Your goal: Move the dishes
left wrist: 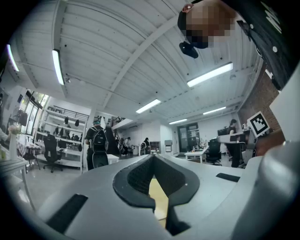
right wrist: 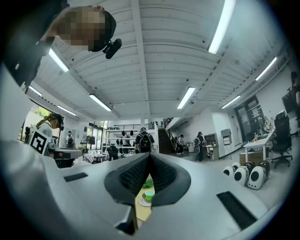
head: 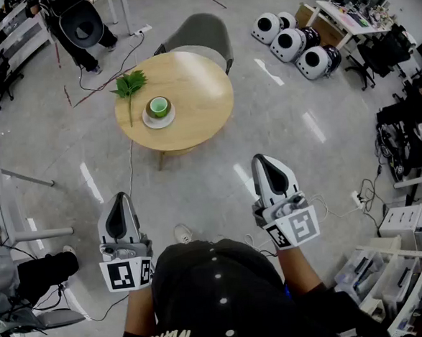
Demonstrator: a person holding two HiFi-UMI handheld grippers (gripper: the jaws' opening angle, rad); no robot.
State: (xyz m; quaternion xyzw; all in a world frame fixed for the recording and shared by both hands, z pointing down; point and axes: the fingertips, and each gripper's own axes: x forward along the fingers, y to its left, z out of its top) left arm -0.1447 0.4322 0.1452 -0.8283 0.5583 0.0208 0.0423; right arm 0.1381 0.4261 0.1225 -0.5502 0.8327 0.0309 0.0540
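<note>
A green cup [head: 158, 106] stands on a white saucer [head: 158, 118] on the round wooden table [head: 199, 100], beside a leafy green sprig [head: 129, 85]. Both grippers are held well short of the table, over the floor in front of the person. My left gripper [head: 119, 201] is shut and holds nothing. My right gripper [head: 262, 160] is shut and holds nothing too. In the right gripper view the green cup [right wrist: 149, 194] and saucer [right wrist: 145, 202] show small through the gap below the jaw tips. The left gripper view shows only a sliver of the table [left wrist: 158, 199].
A grey chair [head: 200, 34] stands behind the table. White round pods [head: 292, 43] lie on the floor at the back right. Cables [head: 100, 82] run over the floor left of the table. Shelves and clutter [head: 397, 259] fill the right side. A person [head: 78, 26] stands at the back left.
</note>
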